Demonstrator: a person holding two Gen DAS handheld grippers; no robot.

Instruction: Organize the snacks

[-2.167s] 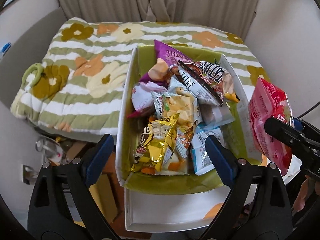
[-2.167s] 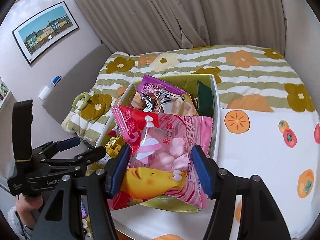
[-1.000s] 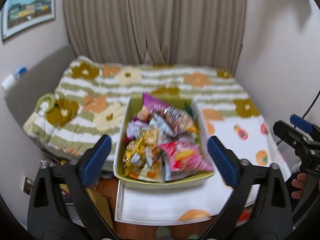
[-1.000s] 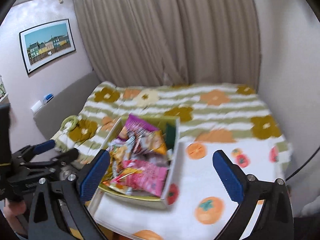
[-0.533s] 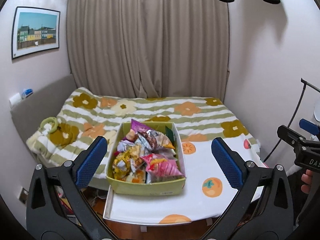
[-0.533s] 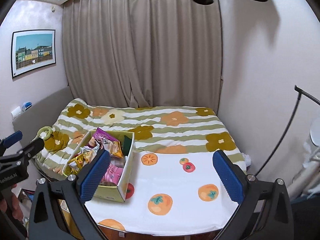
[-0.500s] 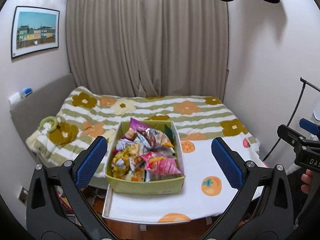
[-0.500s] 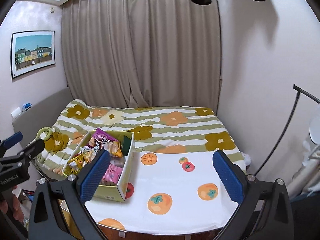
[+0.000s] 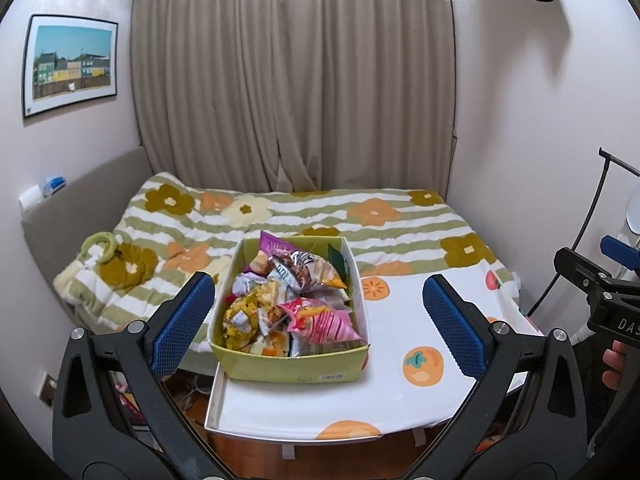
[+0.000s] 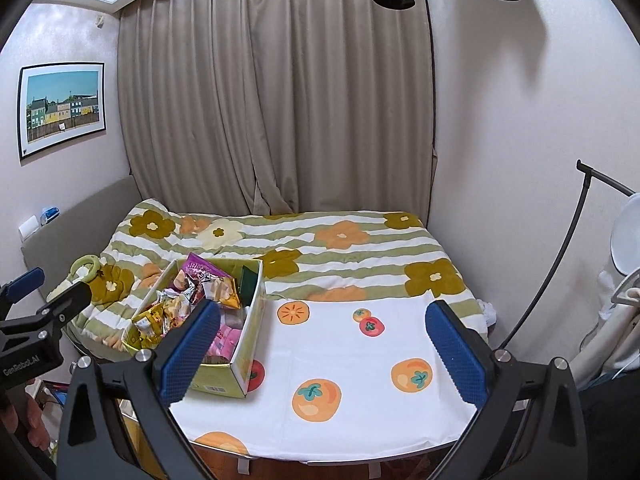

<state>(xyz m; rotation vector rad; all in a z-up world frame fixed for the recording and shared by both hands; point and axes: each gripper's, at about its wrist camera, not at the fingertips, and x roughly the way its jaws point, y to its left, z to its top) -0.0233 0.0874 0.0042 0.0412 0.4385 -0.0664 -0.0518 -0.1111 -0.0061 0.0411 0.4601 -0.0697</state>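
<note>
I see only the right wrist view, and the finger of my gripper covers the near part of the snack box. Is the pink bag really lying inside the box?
Observer: Yes. In the left wrist view the pink bag lies uppermost inside the snack box, at its near right corner.
Operator: Thank you. Is the left gripper holding something? I see only its body from the side.
Observer: No. The left gripper is wide open, with nothing between its blue pads.
</note>
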